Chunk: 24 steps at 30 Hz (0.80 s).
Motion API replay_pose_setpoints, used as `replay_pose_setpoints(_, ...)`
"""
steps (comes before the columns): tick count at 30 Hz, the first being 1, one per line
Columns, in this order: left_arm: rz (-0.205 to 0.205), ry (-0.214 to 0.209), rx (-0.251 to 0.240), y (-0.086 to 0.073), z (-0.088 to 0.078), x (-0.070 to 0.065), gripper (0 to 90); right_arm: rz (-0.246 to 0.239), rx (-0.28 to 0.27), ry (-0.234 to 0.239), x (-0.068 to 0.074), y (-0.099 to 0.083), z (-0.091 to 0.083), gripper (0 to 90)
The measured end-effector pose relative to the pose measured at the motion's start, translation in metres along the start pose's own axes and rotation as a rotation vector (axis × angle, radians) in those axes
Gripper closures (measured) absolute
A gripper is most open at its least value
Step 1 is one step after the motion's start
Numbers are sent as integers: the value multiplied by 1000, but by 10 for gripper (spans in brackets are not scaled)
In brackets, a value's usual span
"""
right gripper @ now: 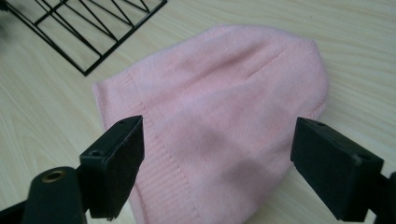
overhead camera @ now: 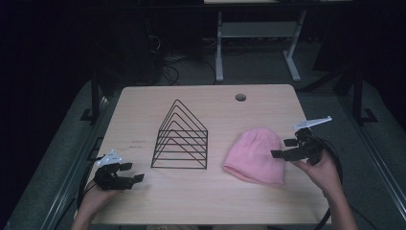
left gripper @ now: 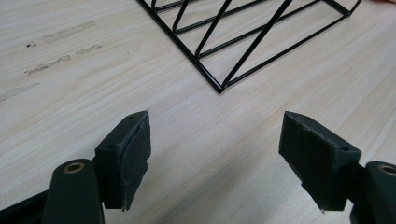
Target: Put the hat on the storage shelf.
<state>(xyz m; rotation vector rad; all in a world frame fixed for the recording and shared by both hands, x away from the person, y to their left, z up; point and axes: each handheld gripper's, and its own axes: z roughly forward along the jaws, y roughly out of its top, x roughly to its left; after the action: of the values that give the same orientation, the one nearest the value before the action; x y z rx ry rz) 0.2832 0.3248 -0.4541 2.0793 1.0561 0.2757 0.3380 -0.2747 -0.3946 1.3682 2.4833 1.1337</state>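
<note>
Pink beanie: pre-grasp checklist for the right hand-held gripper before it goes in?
1. Right hand-held gripper jaws wide open: ok.
2. Pink beanie lined up between the jaws in the right gripper view: ok.
3. Beanie lying flat on the table, nothing resting on it: ok.
4. Beanie apart from the wire rack, with bare table between them: ok.
5. Left hand-held gripper open, low at the near left of the table, away from the beanie: ok.
6. Jaw height above the knit, touching or not: cannot tell.
</note>
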Motion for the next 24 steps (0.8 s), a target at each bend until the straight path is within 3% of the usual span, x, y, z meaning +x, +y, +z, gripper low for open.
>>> replay_pose_setpoints(11, 0, -2, 0, 0, 0, 0, 253, -14, 52, 3, -5, 23, 18, 163)
replay_pose_setpoints(18, 4, -4, 3, -1, 0, 2, 253, 17, 92, -4, -26, 37, 33, 162)
replay_pose_setpoints(24, -1, -5, 8, -1, 1, 1, 253, 33, 105, -13, -33, 44, 41, 162)
